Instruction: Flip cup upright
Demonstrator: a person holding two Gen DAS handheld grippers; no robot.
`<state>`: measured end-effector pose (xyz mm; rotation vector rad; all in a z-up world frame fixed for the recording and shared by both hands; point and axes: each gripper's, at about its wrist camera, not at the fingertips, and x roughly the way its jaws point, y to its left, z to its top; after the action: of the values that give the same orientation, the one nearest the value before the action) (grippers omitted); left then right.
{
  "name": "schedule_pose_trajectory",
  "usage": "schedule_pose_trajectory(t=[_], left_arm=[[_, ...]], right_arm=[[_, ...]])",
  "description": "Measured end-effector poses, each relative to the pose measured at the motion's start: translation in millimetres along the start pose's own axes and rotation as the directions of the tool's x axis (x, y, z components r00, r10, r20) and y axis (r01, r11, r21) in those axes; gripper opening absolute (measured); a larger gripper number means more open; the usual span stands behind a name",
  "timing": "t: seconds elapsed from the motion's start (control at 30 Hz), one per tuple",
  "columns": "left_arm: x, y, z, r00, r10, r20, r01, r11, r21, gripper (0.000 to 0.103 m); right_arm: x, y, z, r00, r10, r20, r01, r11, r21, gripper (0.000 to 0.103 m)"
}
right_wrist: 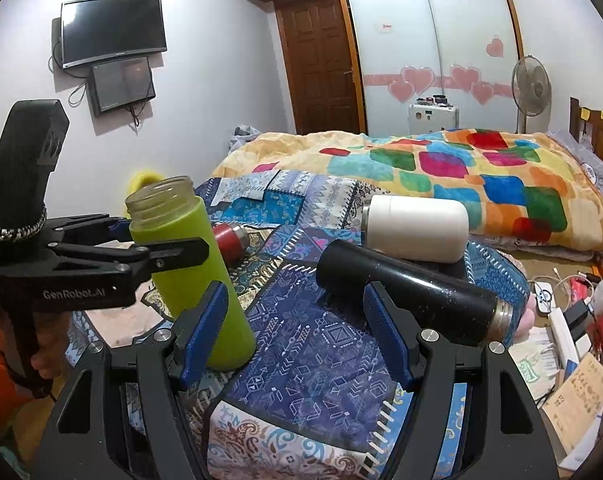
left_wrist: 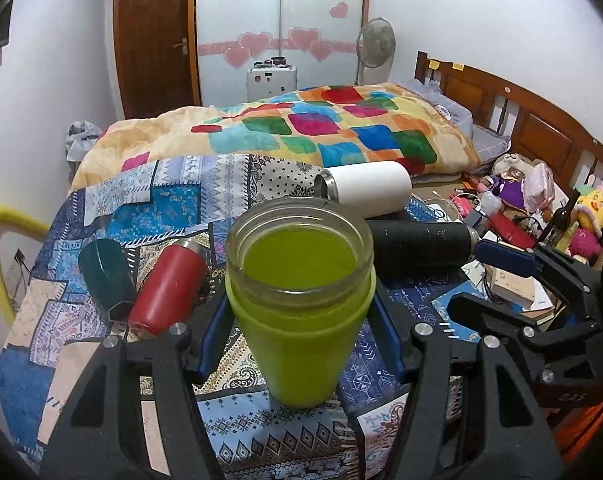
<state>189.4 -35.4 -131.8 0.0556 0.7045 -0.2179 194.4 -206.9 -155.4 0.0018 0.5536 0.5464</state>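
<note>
Green cup [left_wrist: 301,300] stands upright, mouth up, on the patchwork cloth [left_wrist: 261,432] nr the front edge. Left gripper [left_wrist: 299,332] has it between the blue pads at mid-body; jaws look closed on it or nearly so – probably steadying it till the base sits flat. From the right wrist cam the cup [right_wrist: 189,264] seems to lean a bit, tho that may be lens warp.

Right gripper [right_wrist: 293,332] is beside it w/ jaws wide, holding nothing, over bare cloth just short of the black flask [right_wrist: 413,296] – likely lined up for that one next.

Flasks on their sides: black, white [left_wrist: 365,192] behind it, red [left_wrist: 169,288] toward the left edge w/ a teal cup [left_wrist: 101,272] alongside
</note>
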Motion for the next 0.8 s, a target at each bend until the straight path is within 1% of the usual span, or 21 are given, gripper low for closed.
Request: schedule_pose_trajectory(t=[0.13,0.23,0.33,0.5,0.57,0.63,0.7,0.73,0.8], left_arm=[[-0.7,1.7,-2.3,1.0,0.0,0.012,0.0,1.0,-0.006,0.063],[-5.8,1.8,-5.7,1.0,-0.003,0.019,0.003,1.0,-0.01,0.065],[-18.9,-0.5,-9.7,0.999,0.0,0.044,0.001,1.0,-0.014,0.068],[-56.1,-4.5,-17.0,0.993,0.011,0.119,-0.008,1.0,-0.026,0.069],[-76.0,-5.3,-20.6,0.987,0.025,0.159,-0.02,0.999,-0.036,0.069],[-94.2,-6.4,-23.7,0.98,0.039,0.194,-0.031,0.999,-0.044,0.069],[-115.0,-7.0,-27.1,0.969,0.061,0.238,-0.049,0.997,-0.054,0.069],[-129.1,-7.5,-29.9,0.96,0.077,0.27,-0.063,0.996,-0.06,0.069],[-147.5,-9.3,-34.5,0.946,0.099,0.31,-0.082,0.994,-0.067,0.069]], right_arm=[[-5.4,2.6,1.1,1.0,-0.001,0.004,0.001,1.0,0.001,0.067],[-12.8,4.0,1.8,1.0,-0.006,0.014,0.006,1.0,0.005,0.067],[-24.8,7.4,3.1,1.0,-0.013,0.026,0.012,1.0,0.01,0.067],[-53.3,18.4,8.1,0.997,-0.022,0.074,0.022,1.0,0.009,0.067],[-68.5,25.4,10.5,0.994,-0.022,0.104,0.022,1.0,0.005,0.068],[-82.2,32.4,13.1,0.99,-0.023,0.136,0.024,1.0,-0.002,0.072],[-99.0,40.4,14.5,0.983,-0.027,0.182,0.03,0.999,-0.011,0.076],[-106.1,44.9,15.2,0.979,-0.029,0.202,0.033,0.999,-0.016,0.076],[-122.9,54.3,15.9,0.969,-0.032,0.245,0.039,0.999,-0.024,0.076]])
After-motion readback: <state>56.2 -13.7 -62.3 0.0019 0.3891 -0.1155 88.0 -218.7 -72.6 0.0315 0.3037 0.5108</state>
